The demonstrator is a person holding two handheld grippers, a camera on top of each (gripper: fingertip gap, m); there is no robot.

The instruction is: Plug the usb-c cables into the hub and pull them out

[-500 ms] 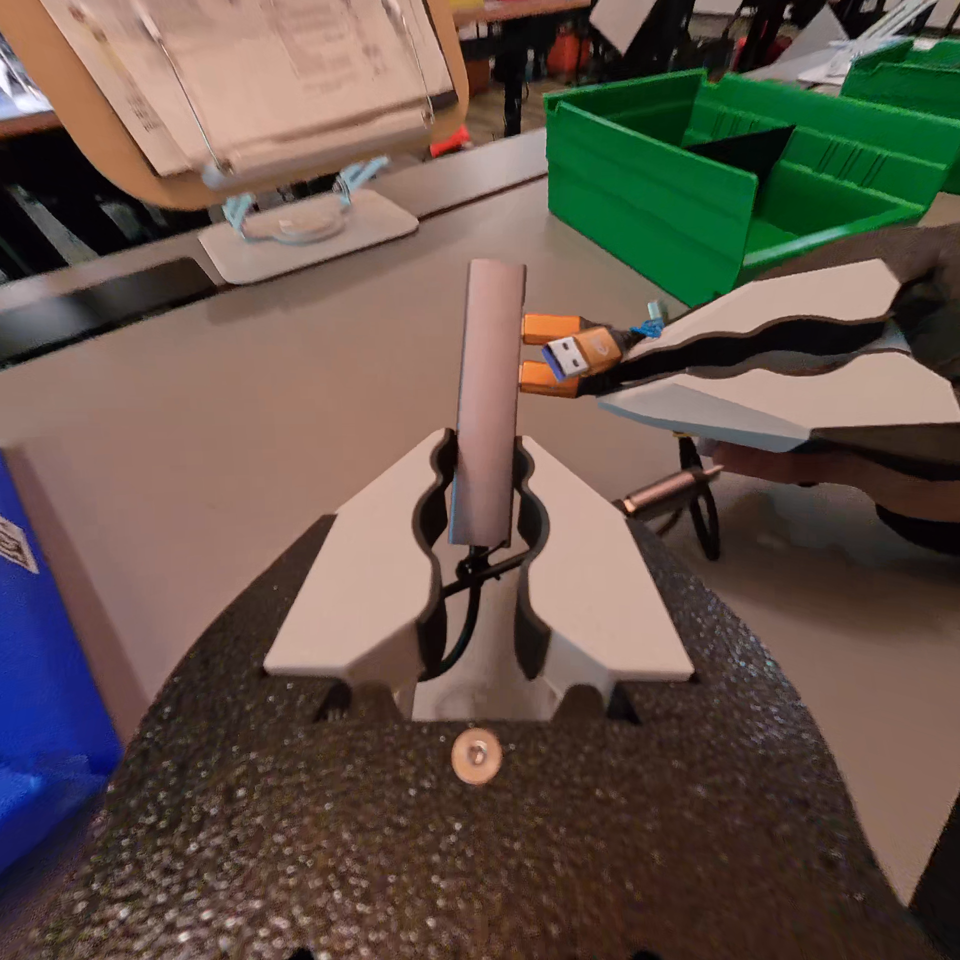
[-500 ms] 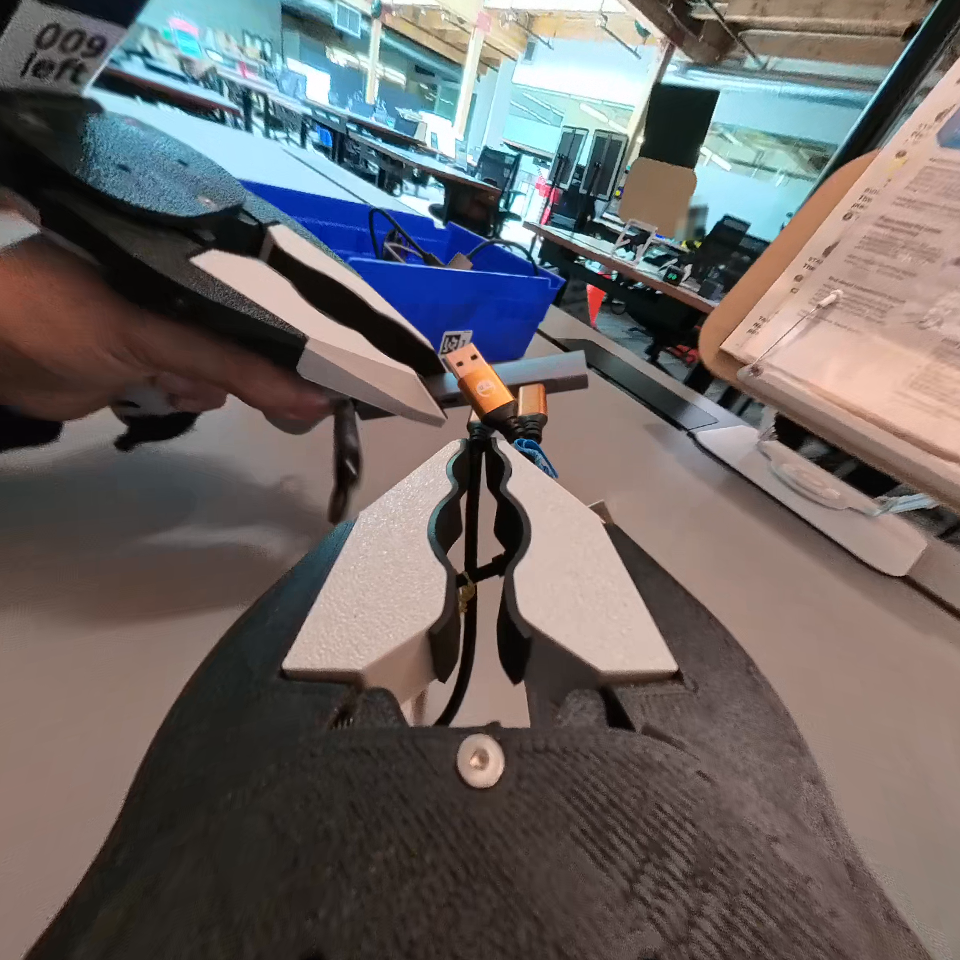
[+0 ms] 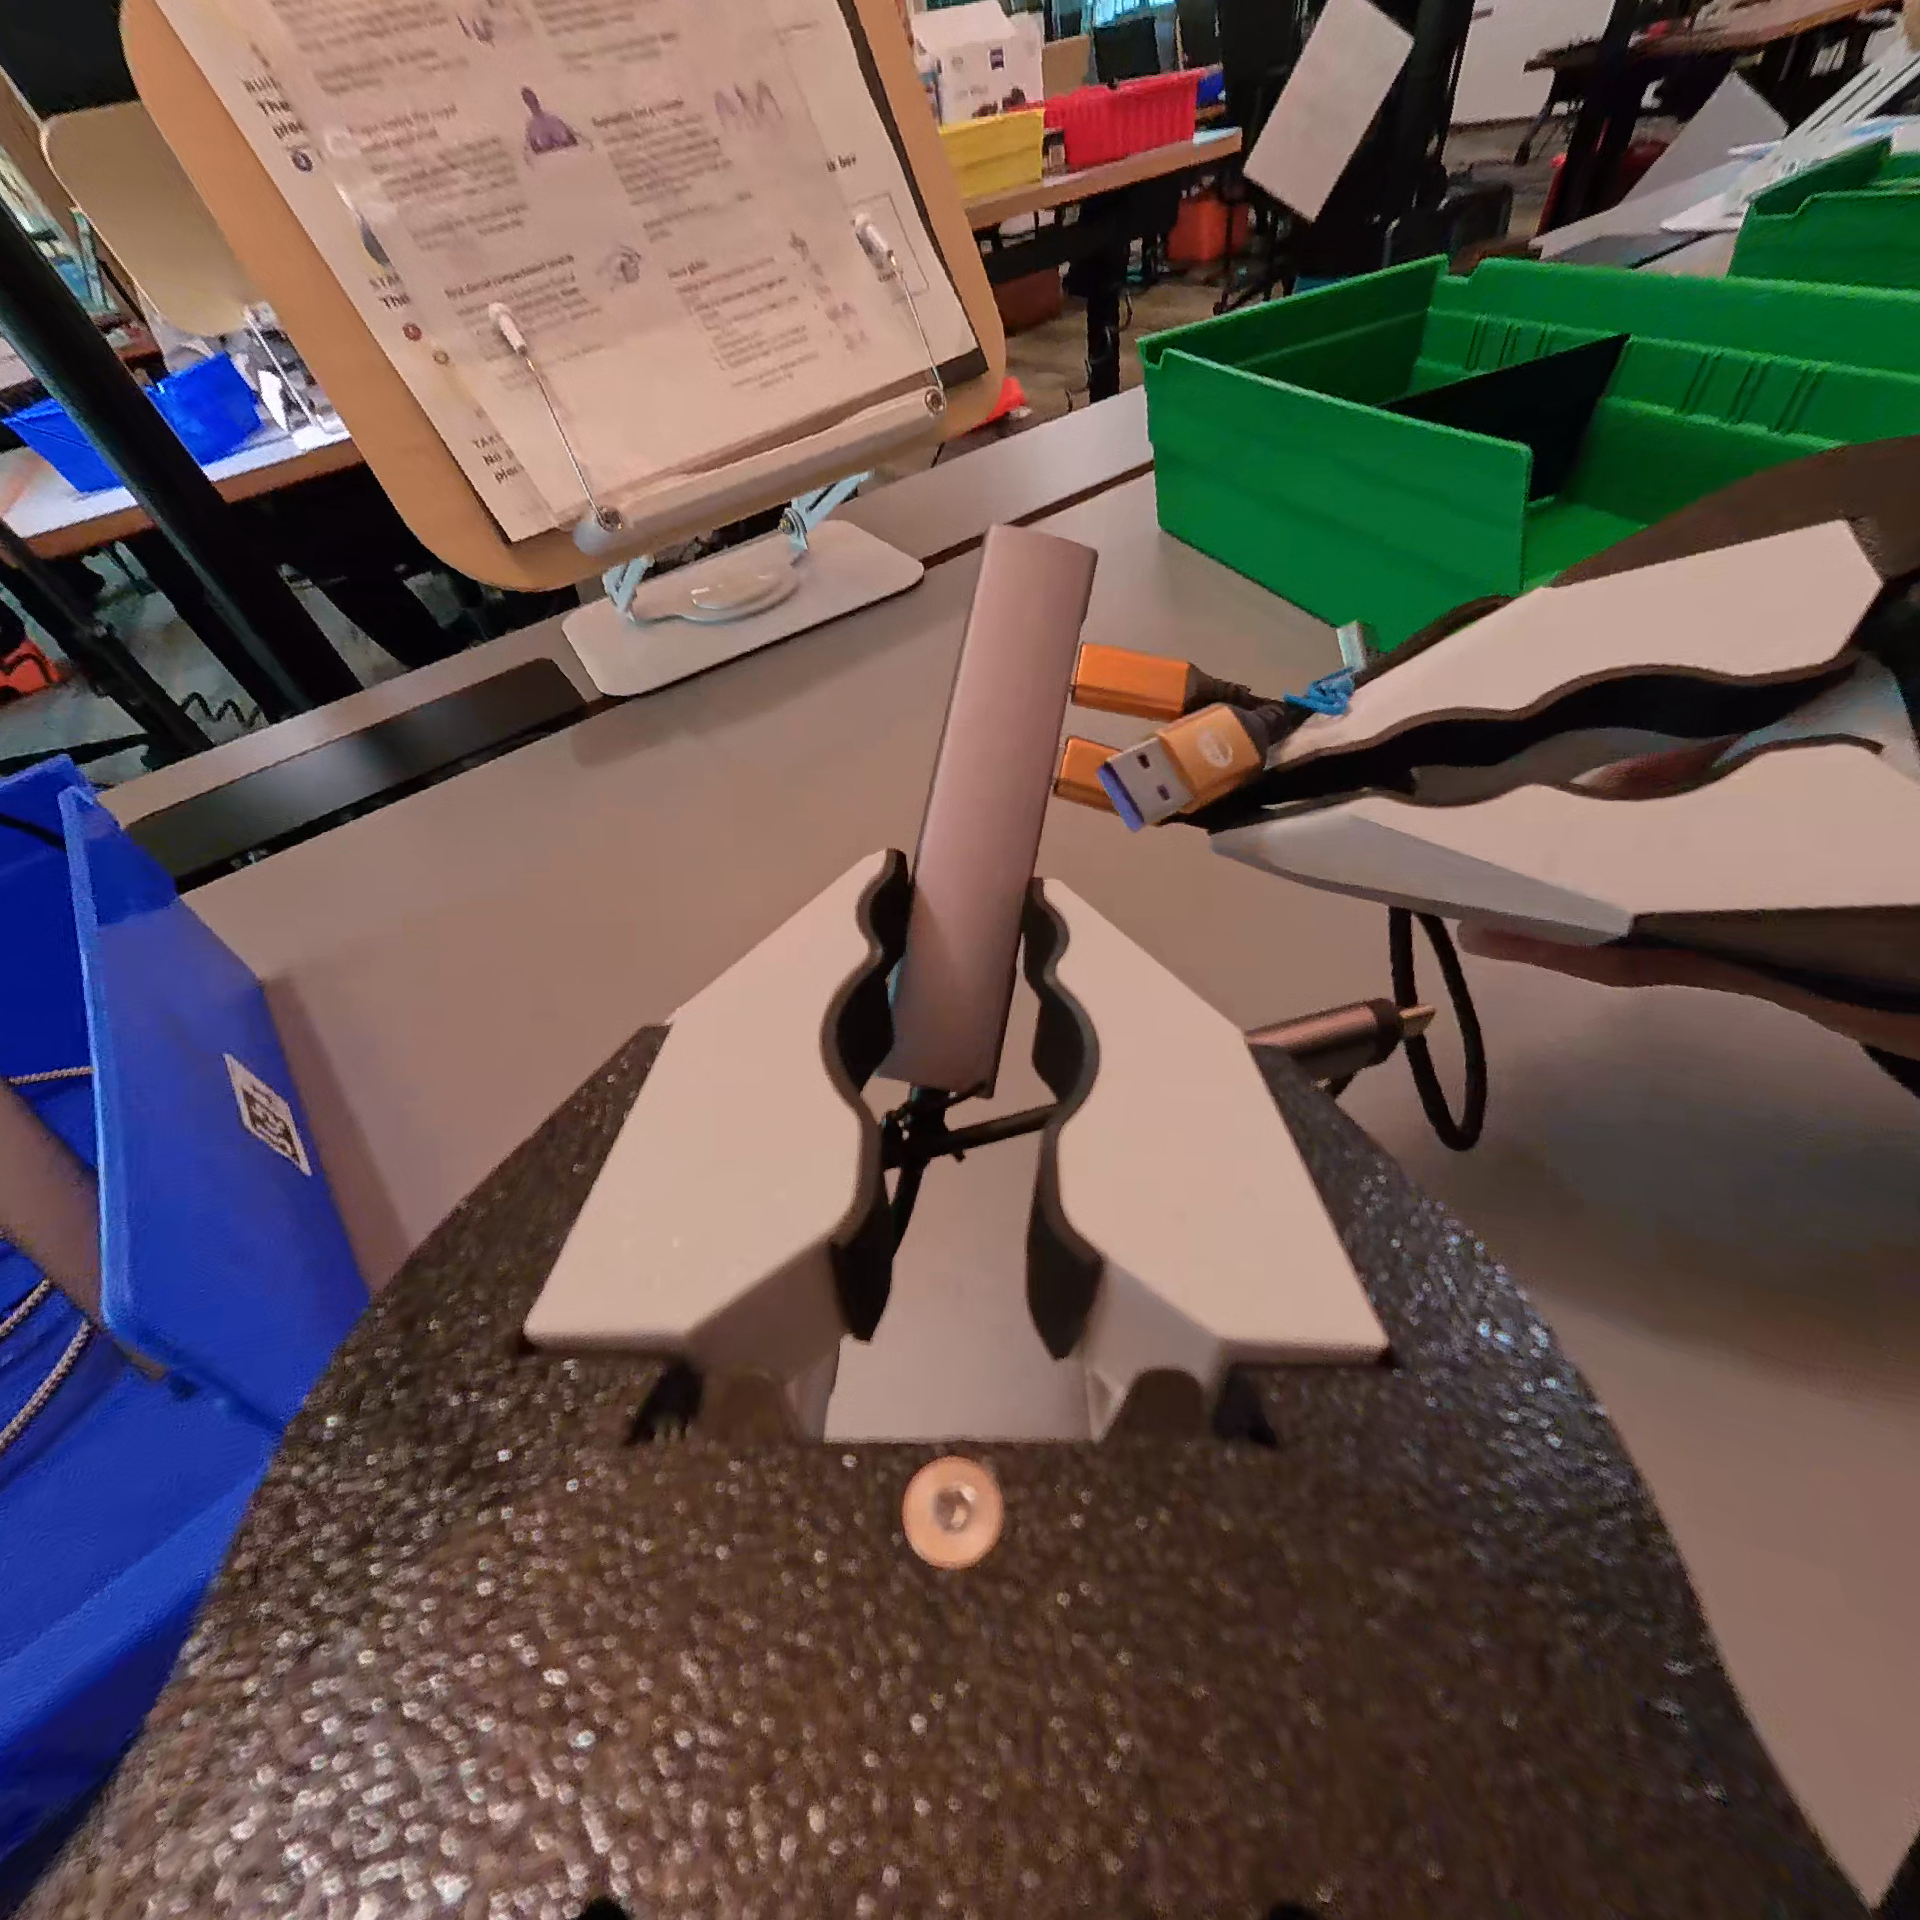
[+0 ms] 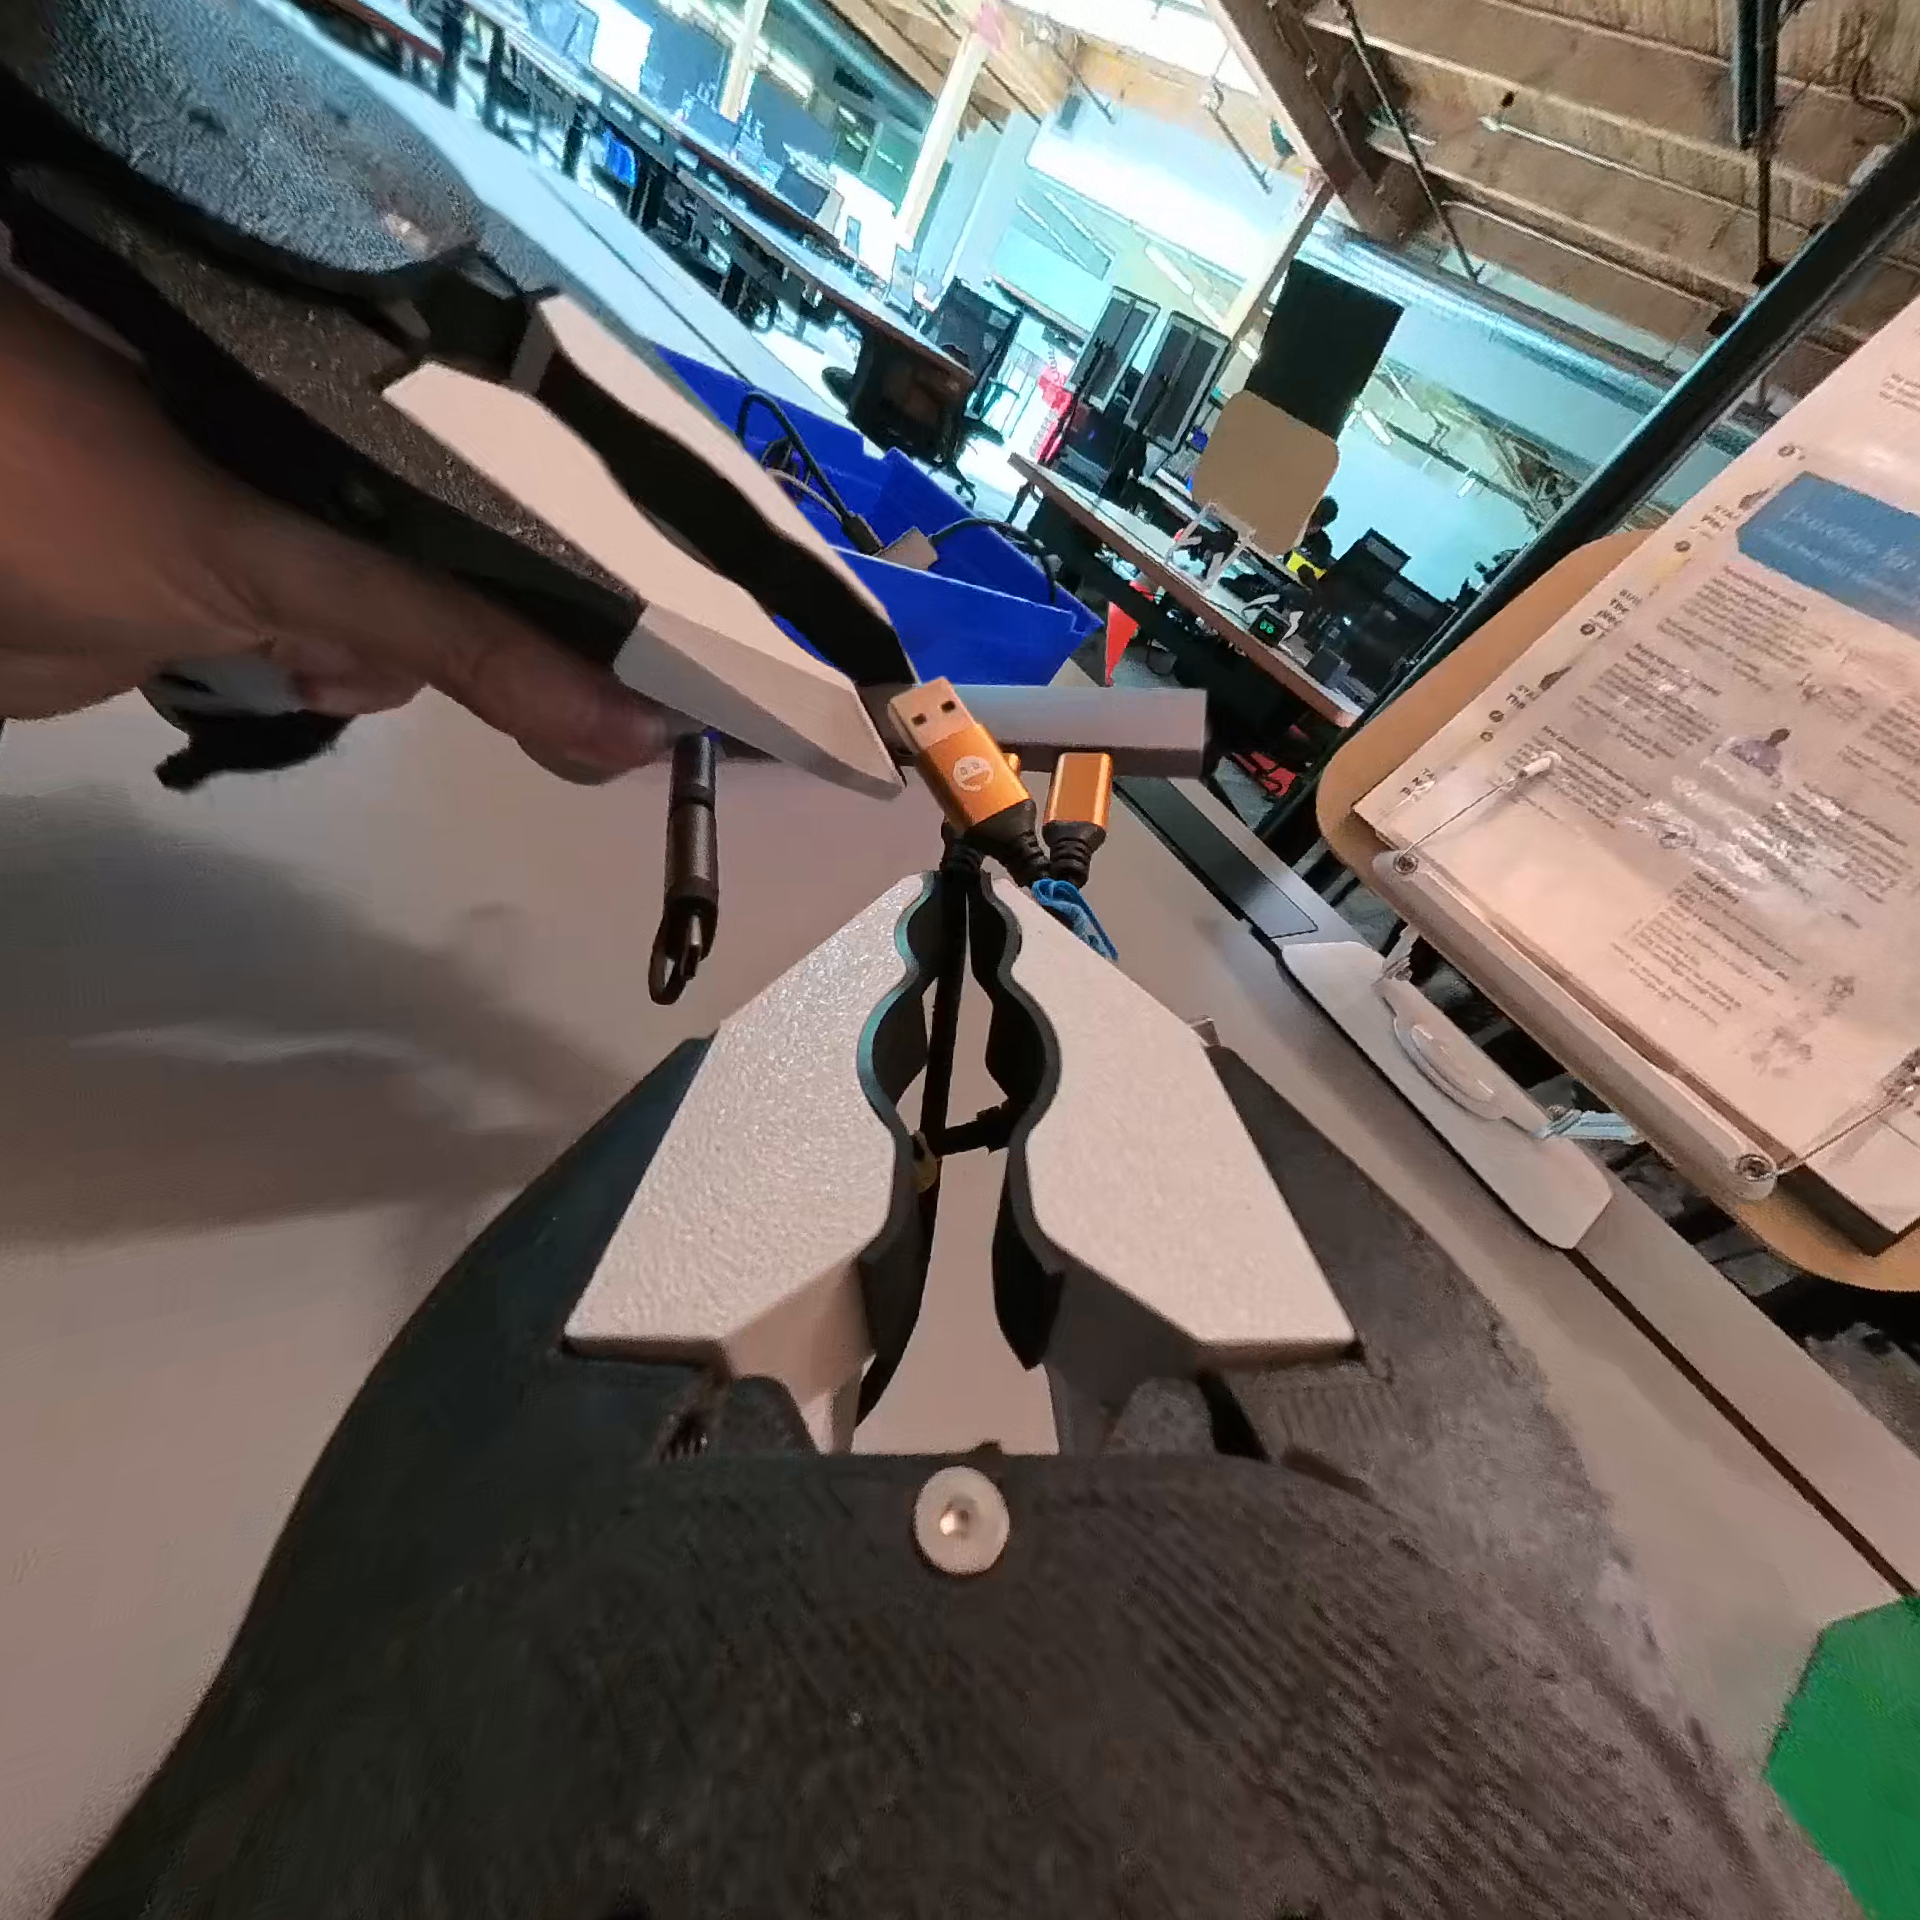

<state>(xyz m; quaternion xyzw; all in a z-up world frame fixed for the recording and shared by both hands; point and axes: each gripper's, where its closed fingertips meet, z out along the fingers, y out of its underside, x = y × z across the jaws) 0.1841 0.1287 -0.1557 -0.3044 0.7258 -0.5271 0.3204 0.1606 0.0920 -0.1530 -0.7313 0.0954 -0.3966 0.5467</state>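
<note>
At frame centre of the left wrist view, the left tongs (image 3: 961, 914) were clamped on the lower end of the grey hub (image 3: 997, 790), which stood nearly upright, leaning slightly right, above the counter (image 3: 520, 914). Two orange plugs (image 3: 1132, 675) sat against the hub's right edge, one above the other; whether they were fully seated, can't tell. A third orange plug (image 3: 1184, 769), the wider flat-ended kind, hung free just beside the hub. The right tongs (image 3: 1278, 779) came in from the right edge, closed on the black cable bundle (image 3: 1262, 727) right behind those plugs.

Right wrist view: right tongs (image 4: 961, 894) pinched together on the cables (image 4: 945, 1039), free orange plug (image 4: 956, 758) sticking out just past the tips, hub (image 4: 1091, 727) lying across frame centre, left tongs (image 4: 883, 727) gripping it from the upper left. The hub's own dark lead (image 4: 691, 831) dangled below it, connector end not touching the counter (image 4: 312, 1039).

Blue bin (image 3: 156, 1039) lower left, green bin (image 3: 1351, 468) upper right, document stand (image 3: 582, 260) top centre.
</note>
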